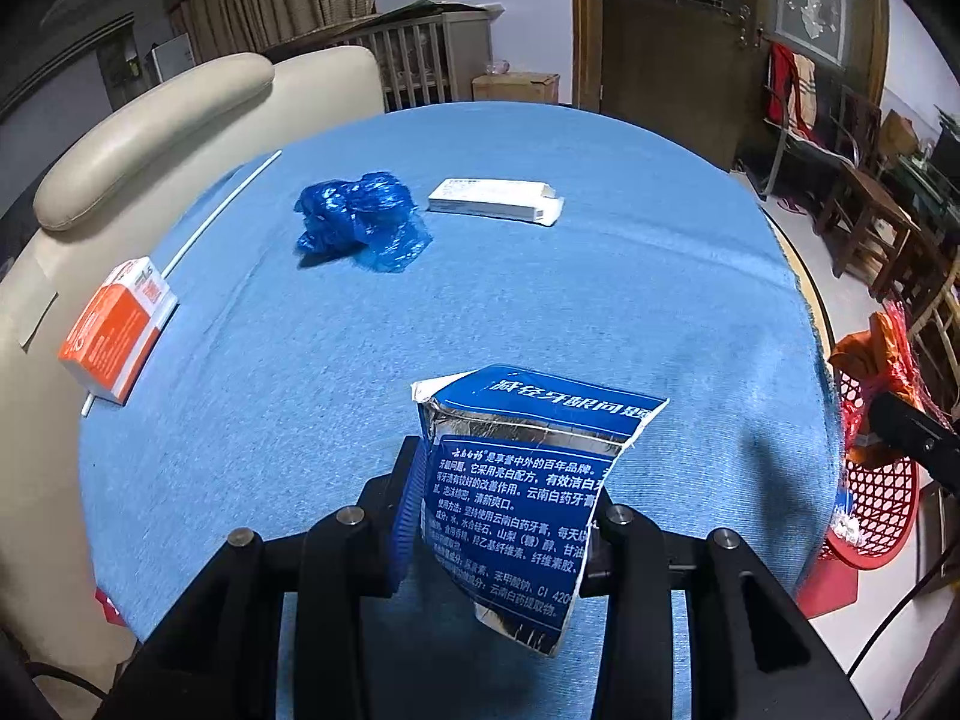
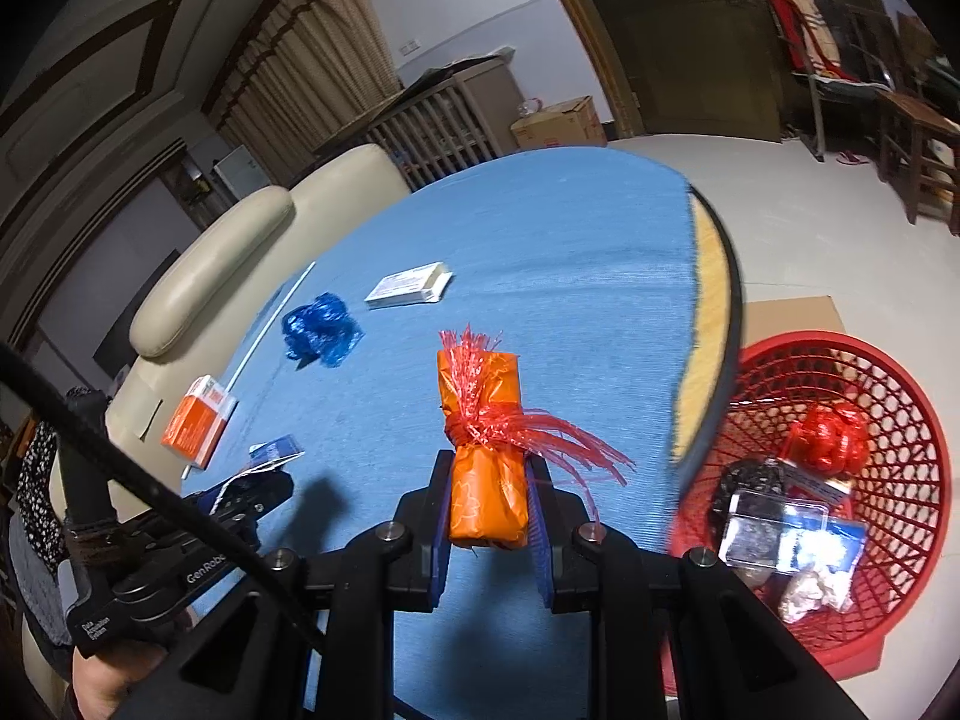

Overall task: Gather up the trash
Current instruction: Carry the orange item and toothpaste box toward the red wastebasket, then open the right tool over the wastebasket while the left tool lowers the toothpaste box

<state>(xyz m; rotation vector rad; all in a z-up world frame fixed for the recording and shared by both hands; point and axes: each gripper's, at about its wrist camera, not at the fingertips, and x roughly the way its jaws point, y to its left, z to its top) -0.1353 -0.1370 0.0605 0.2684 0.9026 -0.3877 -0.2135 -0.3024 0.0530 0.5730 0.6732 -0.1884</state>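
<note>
With the orange packet (image 2: 487, 456) clamped in the right gripper (image 2: 487, 516) and the torn toothpaste box (image 1: 516, 498) pinched in the left gripper (image 1: 504, 516), either could get dropped short of the red basket (image 2: 888, 600) beside the table (image 2: 570, 252), tbh.

Basket (image 2: 888, 618) beside table (image 2: 570, 228) (boxes (image 2: 408, 287) on top).

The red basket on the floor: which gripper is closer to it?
Right. The right gripper, holding an orange bundle, is near the table edge beside the red basket. The left gripper, holding a blue packet, is farther back over the table.
</note>
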